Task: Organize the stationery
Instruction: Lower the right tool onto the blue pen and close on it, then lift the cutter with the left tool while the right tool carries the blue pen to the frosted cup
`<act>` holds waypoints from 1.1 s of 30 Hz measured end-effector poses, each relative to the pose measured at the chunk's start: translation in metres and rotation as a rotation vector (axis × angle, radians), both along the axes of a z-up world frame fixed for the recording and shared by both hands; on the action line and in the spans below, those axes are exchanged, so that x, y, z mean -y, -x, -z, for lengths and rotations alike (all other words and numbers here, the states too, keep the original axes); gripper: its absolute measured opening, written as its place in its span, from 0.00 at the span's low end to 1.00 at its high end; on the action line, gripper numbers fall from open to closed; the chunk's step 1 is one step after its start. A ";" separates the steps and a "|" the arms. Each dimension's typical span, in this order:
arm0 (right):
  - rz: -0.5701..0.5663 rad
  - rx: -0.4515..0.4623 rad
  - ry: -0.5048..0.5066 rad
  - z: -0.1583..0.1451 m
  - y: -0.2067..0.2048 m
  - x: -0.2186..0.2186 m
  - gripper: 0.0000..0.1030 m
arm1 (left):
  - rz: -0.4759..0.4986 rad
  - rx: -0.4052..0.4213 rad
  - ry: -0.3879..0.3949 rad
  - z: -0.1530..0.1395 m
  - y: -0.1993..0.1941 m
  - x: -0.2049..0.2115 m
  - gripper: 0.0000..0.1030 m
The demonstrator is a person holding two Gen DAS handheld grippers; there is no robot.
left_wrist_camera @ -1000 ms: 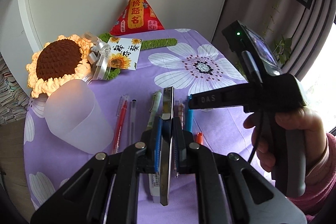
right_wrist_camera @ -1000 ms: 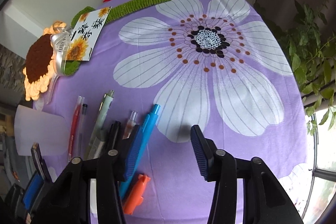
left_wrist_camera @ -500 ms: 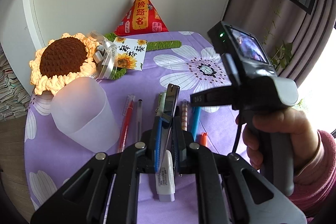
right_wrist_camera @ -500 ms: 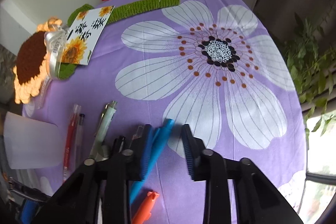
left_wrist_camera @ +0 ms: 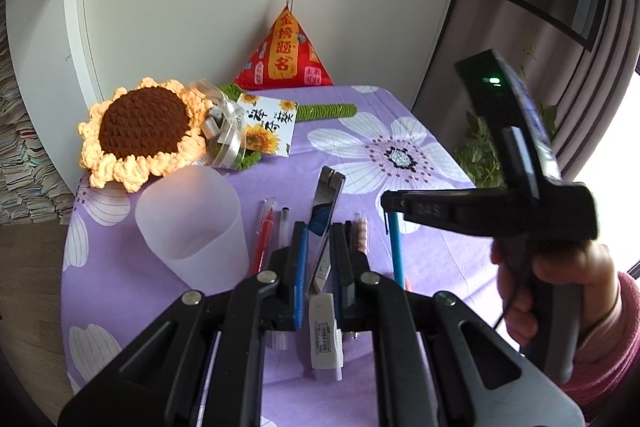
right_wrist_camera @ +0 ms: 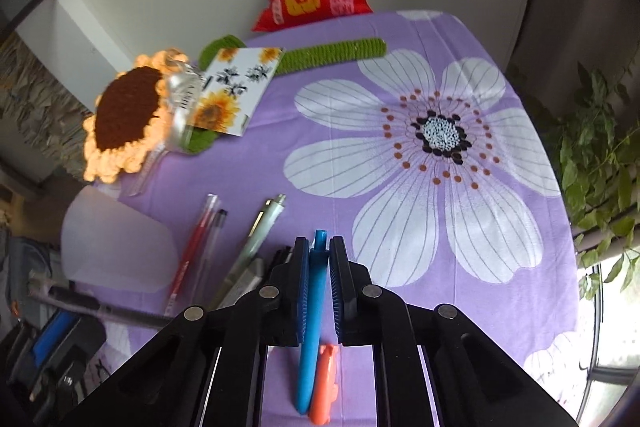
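Fingers of the right gripper [right_wrist_camera: 319, 259] have just been closing and now clamp the blue pen [right_wrist_camera: 312, 327] lengthwise between them; left gripper [left_wrist_camera: 319, 247] clamps a utility knife [left_wrist_camera: 326, 211].

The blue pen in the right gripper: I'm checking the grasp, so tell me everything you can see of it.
The slim, glossy blue plastic pen is clamped mid-barrel between the pads of the right gripper, whose jaws have just closed on it. Its tip pokes just past the fingertips; its longer rear end runs back beneath the gripper. A small orange plastic piece lies beside that end on the purple floral tablecloth.
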State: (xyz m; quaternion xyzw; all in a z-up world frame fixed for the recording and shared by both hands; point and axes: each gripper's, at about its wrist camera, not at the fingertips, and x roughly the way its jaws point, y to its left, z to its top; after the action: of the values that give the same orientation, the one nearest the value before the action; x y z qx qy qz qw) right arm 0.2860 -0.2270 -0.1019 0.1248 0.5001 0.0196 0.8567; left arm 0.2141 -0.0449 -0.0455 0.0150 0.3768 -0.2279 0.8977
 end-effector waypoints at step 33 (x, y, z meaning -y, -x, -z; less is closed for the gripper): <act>-0.244 0.478 -0.009 -0.159 0.052 -0.073 0.11 | -0.175 0.158 0.083 -0.066 -0.024 -0.064 0.09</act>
State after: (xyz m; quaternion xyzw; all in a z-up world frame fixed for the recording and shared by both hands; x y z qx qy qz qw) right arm 0.2338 -0.1536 0.0573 0.0591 0.2950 0.1539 0.9412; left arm 0.2382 0.0193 0.0207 -0.0374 0.2951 -0.1621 0.9409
